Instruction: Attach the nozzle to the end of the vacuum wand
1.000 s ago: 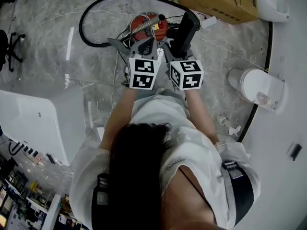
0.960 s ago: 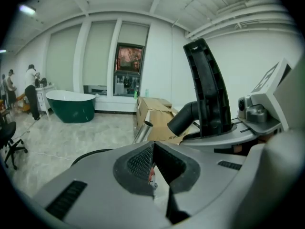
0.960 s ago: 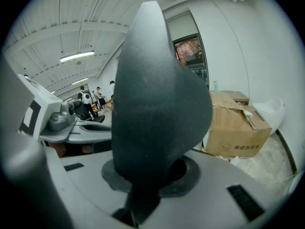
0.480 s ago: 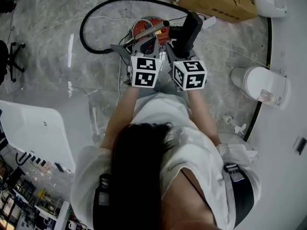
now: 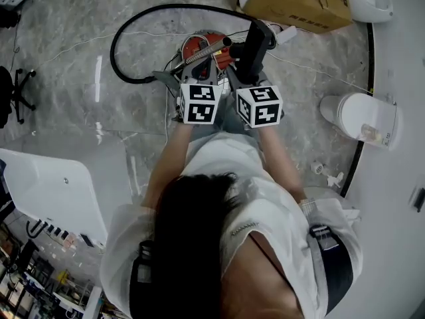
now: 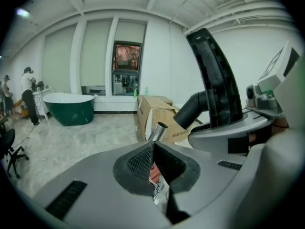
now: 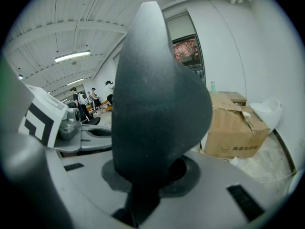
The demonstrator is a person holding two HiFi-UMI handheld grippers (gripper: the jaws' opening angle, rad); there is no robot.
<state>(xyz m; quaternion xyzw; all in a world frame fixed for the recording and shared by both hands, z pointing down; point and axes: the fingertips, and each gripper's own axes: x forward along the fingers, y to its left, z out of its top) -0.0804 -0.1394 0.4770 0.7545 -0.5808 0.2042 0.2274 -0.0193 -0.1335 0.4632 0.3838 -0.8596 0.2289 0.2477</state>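
My right gripper [image 5: 244,72] [image 7: 143,187] is shut on the black nozzle [image 5: 254,45] [image 7: 159,99], which stands upright and fills the right gripper view. The nozzle [image 6: 217,85] also rises at the right of the left gripper view. The metal vacuum wand [image 5: 206,50] slants up over the red canister [image 5: 196,45], its open end [image 6: 157,130] just beyond my left gripper [image 5: 201,70] [image 6: 152,144]. The left jaws are shut and their pads meet at the tip. No part of the wand shows between them. Wand end and nozzle are a short gap apart.
A black hose [image 5: 126,45] loops across the grey floor at the left. A cardboard box [image 5: 299,2] lies beyond the nozzle. A white round appliance [image 5: 358,118] stands at the right, a white panel [image 5: 53,178] at the lower left. A green bathtub [image 6: 71,109] and people are far off.
Both grippers have drifted slightly together, and the nozzle now stands a little closer to the wand's open end. Neither gripper's jaws have changed.
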